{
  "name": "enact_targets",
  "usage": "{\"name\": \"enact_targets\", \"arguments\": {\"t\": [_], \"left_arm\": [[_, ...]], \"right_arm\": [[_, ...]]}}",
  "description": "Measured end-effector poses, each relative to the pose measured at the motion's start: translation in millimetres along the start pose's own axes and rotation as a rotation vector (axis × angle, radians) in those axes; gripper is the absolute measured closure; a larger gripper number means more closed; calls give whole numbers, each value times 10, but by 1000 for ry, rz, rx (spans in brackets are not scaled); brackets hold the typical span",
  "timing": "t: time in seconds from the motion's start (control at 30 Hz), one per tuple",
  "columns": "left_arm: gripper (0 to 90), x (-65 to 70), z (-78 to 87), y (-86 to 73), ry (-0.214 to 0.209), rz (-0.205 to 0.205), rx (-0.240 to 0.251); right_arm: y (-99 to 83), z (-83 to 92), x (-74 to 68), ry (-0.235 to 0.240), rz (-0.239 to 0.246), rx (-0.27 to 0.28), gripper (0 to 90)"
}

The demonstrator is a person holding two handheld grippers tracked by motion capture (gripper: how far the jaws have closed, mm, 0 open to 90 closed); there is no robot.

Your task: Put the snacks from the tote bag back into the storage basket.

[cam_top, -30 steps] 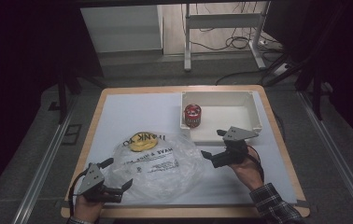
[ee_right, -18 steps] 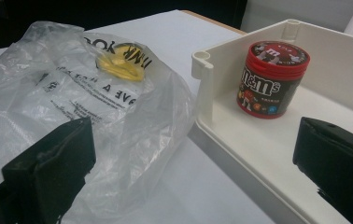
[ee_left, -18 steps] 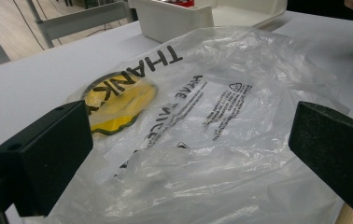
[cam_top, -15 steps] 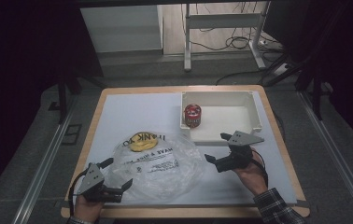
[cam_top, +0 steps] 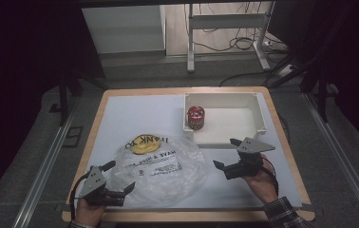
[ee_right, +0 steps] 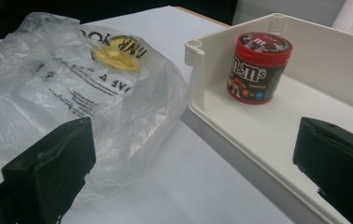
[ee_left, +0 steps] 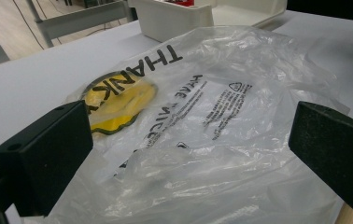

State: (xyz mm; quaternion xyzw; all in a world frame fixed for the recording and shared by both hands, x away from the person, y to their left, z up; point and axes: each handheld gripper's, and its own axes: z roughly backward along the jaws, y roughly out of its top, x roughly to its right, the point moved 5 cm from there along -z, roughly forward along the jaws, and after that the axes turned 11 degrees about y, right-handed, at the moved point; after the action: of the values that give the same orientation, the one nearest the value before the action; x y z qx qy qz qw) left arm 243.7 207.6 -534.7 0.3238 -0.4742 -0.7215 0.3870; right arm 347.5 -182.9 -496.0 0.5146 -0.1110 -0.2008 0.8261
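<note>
The clear plastic bag (cam_top: 156, 166) lies flat on the bench between the left gripper (cam_top: 116, 178) and right gripper (cam_top: 227, 159), both with jaws apart, seemingly poised to grip its edges.

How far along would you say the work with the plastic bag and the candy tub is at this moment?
Nothing looks done yet: the candy tub stands upright in the white bin, and the plastic bag lies flat on the table. In hand: the left tool sits open at the bag's near edge, and the right tool hangs open between bag and bin. Probably left: grasping the bag, opening it and fetching the tub.
</note>
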Motion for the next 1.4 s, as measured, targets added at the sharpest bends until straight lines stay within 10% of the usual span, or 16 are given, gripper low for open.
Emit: {"name": "enact_targets", "arguments": {"t": [1.4], "left_arm": [[0,7,-8,-8,-3,-3,-9]], "right_arm": [[-293,496,-55,-100,-15,-45,0]]}}
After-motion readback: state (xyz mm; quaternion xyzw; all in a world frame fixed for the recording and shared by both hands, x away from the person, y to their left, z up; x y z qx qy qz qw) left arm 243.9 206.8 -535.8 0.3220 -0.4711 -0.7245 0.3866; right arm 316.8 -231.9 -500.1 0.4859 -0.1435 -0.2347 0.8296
